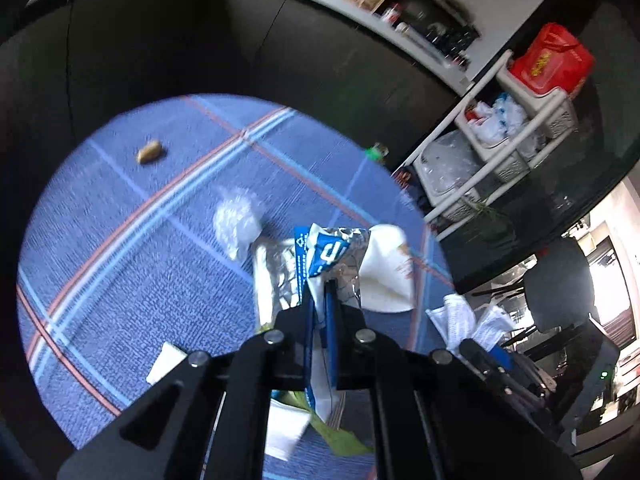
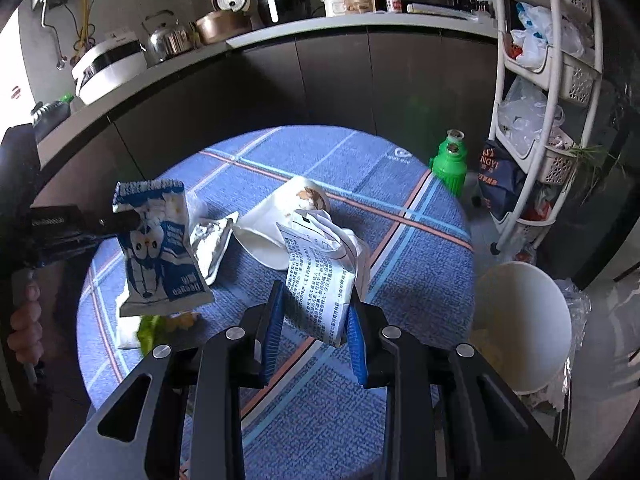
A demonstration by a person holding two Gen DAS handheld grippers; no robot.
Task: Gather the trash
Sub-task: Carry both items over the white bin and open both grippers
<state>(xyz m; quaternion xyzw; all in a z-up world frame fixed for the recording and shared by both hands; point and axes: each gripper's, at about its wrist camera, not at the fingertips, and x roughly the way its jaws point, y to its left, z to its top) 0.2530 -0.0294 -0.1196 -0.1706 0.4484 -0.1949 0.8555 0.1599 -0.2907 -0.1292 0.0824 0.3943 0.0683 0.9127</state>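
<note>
Above the round blue table (image 2: 400, 280), the left gripper (image 1: 320, 308) pinches a snack wrapper (image 2: 156, 248) and the right gripper (image 2: 314, 334) clamps crumpled paper (image 2: 320, 280); either light piece could slip free before reaching the white bin (image 2: 524, 320) off the table's right edge.

left view motion-blurred | green scrap (image 1: 340, 438) — half behind fingers (image 1: 310, 332) | bin (image 2: 524, 320) — contents unclear

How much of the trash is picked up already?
Nothing clearly sits in the white trash bucket yet. In hand: the left gripper pinches a blue and white snack bag, and the right gripper holds a folded printed paper leaflet. Left on the blue plaid round table: a tipped white paper cup, a silver foil wrapper, and green scraps.
</note>
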